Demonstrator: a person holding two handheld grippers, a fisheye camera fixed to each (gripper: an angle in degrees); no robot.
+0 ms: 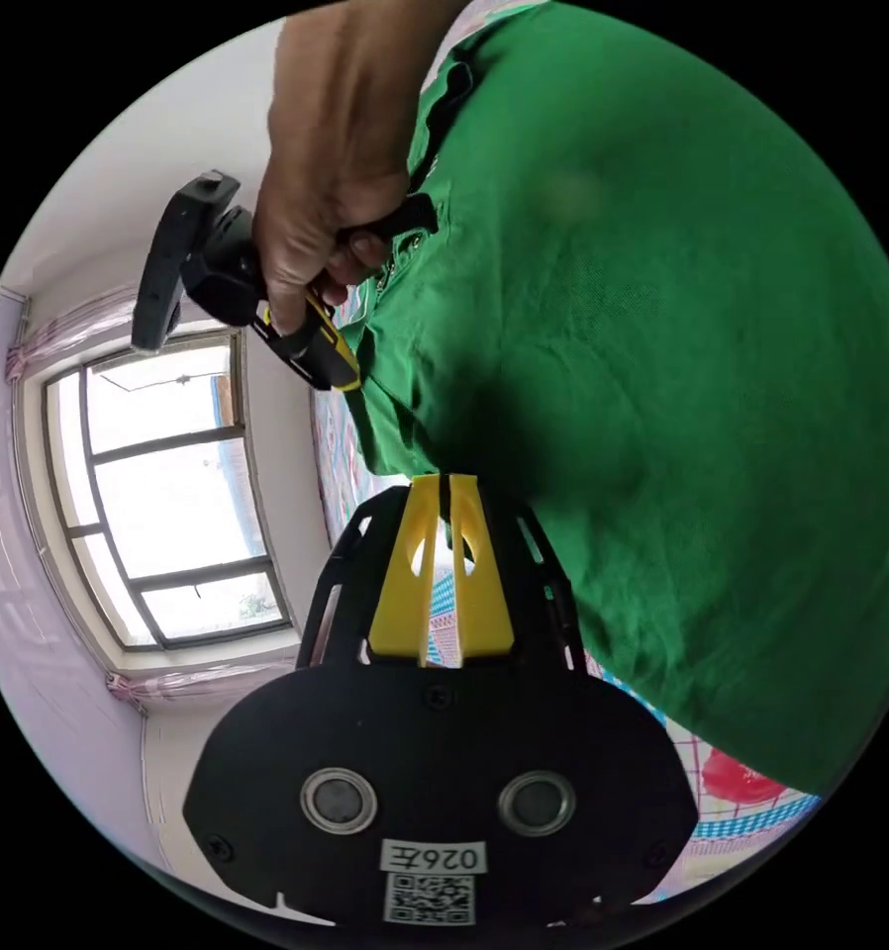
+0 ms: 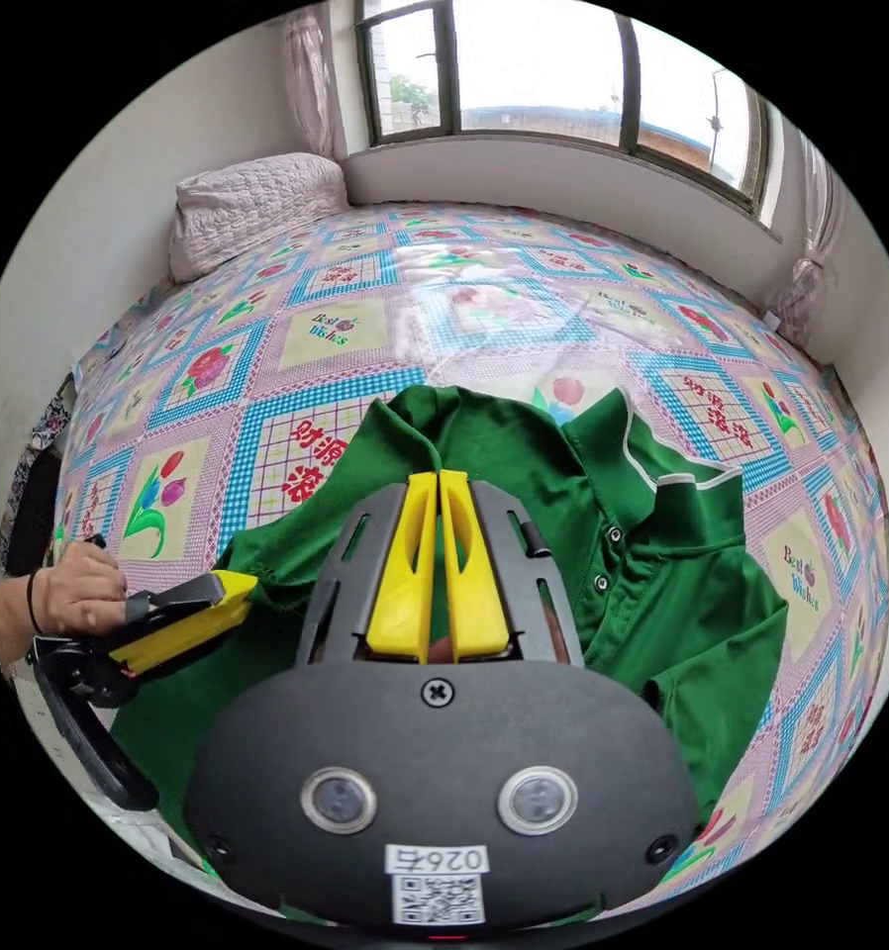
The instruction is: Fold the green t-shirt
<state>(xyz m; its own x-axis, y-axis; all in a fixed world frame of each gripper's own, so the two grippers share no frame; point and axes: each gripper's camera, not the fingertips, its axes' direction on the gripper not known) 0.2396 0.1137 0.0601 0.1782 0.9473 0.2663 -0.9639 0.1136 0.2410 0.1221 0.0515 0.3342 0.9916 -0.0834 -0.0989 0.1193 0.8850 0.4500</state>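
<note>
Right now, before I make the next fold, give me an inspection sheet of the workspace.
Surface: bed with a patterned sheet, flat, in the right gripper view.
Job's things: green t-shirt lying on the bed, collar open and buttons showing, one edge lifted.
Clutter: pillow at the far corner, apart from the shirt.
Grippers: left tool shut on the shirt's edge; right tool shut on the shirt near the collar. A hand holds the left tool.
Cables: nothing seen.
Surroundings: window beyond the bed, curtain at its side, plain walls.
</note>
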